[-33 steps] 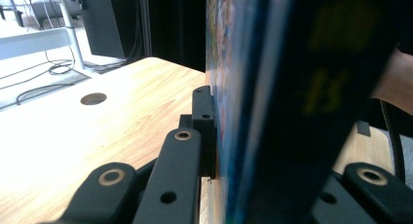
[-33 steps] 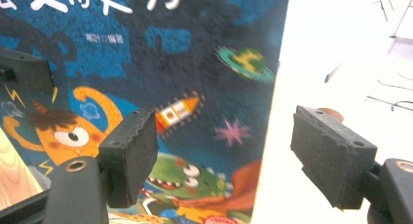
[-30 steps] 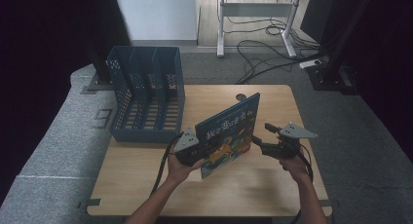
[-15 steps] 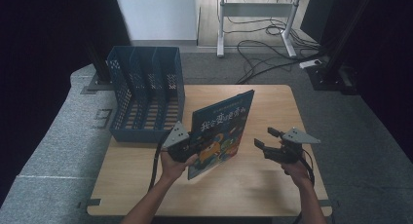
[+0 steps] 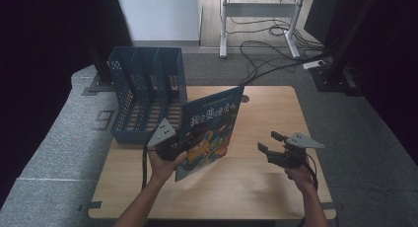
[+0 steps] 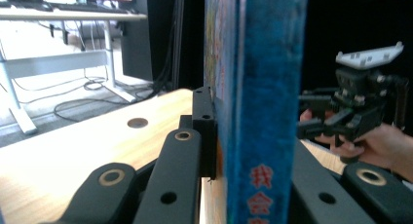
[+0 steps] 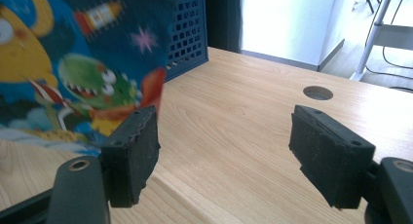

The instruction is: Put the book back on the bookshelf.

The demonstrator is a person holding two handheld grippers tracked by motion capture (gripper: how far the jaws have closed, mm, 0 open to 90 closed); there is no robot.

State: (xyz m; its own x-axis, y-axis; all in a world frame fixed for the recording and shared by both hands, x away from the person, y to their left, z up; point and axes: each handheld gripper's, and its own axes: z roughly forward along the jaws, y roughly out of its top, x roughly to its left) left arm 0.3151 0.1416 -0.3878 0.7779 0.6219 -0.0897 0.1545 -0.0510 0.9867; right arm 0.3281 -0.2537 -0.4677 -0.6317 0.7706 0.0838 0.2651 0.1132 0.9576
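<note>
One book (image 5: pixel 209 131) — clamped upright in the left gripper (image 5: pixel 178 144) jaws — one blue rack (image 5: pixel 148 101), seemingly three slots; right gripper (image 5: pixel 270 143) open, empty.

Lab: black curtains (image 5: pixel 44 49), floor cables (image 5: pixel 266 49)

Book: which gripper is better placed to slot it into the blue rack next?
Left, probably. The left gripper is shut on the book by its spine, holding it upright right beside the rack. The right gripper hangs open and empty over the table, on the book's far side from the rack.
</note>
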